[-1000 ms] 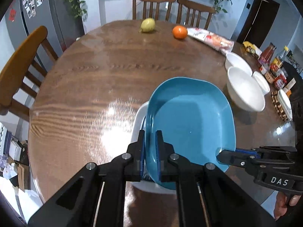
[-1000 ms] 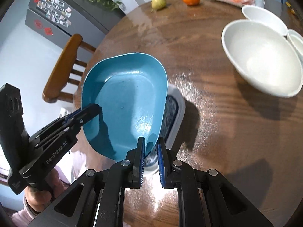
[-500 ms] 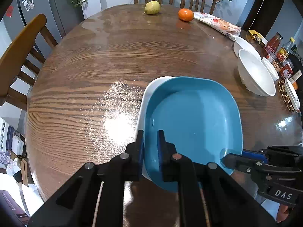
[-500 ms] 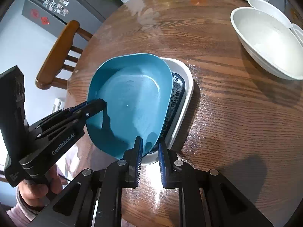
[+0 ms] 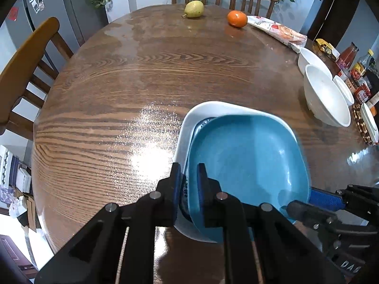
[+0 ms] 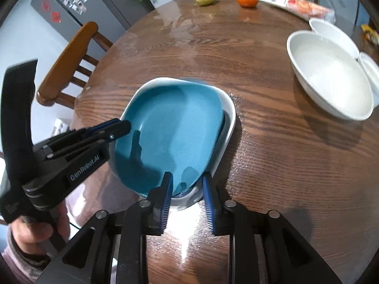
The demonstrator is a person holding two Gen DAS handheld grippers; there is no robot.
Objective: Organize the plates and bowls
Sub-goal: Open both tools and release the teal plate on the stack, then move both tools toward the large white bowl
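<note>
A blue plate [image 5: 248, 163] lies inside a white dish with a patterned inner rim [image 5: 203, 111] near the table's front edge. In the right wrist view the blue plate [image 6: 170, 130] sits in the white dish [image 6: 228, 118]. My left gripper [image 5: 188, 179] is still shut on the blue plate's left rim. My right gripper [image 6: 186, 184] has its jaws apart around the plate's near rim, not pinching it. A large white bowl [image 6: 329, 78] and smaller white bowls [image 6: 331, 30] stand at the right.
A pear [image 5: 194, 9], an orange [image 5: 236, 19] and a snack packet [image 5: 277, 30] lie at the table's far side. Sauce bottles [image 5: 355, 73] stand at the right edge. Wooden chairs [image 5: 21, 66] surround the table.
The blue plate came down from a tilted hold into the white dish. My right gripper opened and let go of its rim. My left gripper stayed shut on it.
</note>
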